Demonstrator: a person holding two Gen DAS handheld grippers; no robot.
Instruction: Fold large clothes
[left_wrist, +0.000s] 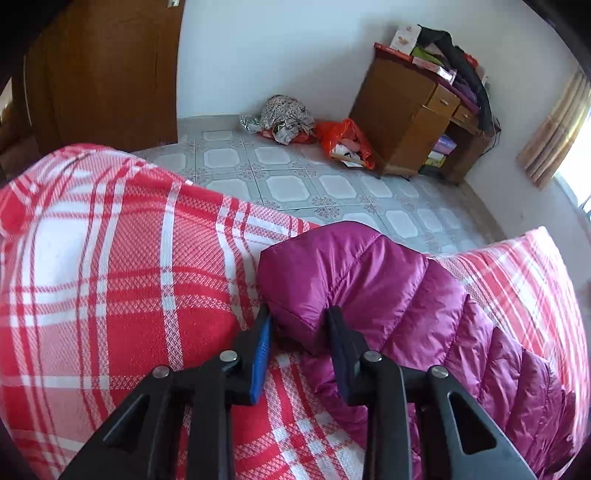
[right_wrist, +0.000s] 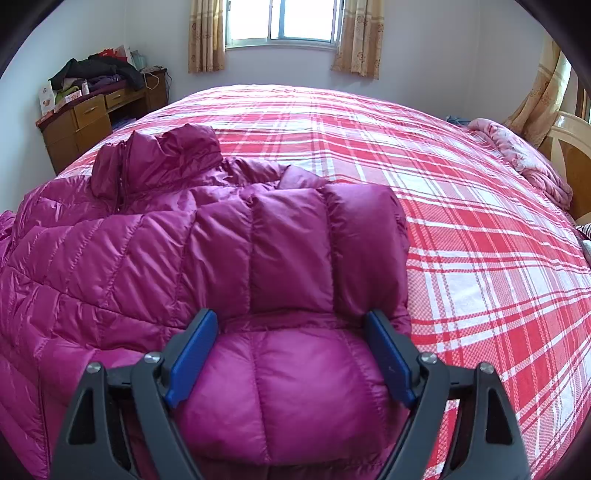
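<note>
A magenta quilted down jacket (right_wrist: 155, 240) lies on the bed's red and white plaid cover (right_wrist: 461, 229). Its collar (right_wrist: 162, 155) is at the far left. One sleeve (right_wrist: 295, 251) is folded across the body. My right gripper (right_wrist: 291, 321) is open, its jaws straddling the puffy sleeve fabric without pinching it. In the left wrist view the jacket (left_wrist: 388, 291) lies near the bed's edge. My left gripper (left_wrist: 300, 312) is open, with a corner of the jacket between its blue-padded fingers (left_wrist: 261, 339).
A wooden desk (left_wrist: 413, 110) piled with clothes and boxes stands by the wall. An orange bag (left_wrist: 347, 142) and a cloth heap (left_wrist: 284, 118) lie on the tiled floor. A pink blanket (right_wrist: 524, 158) sits by the headboard. A window (right_wrist: 284, 22) is behind the bed.
</note>
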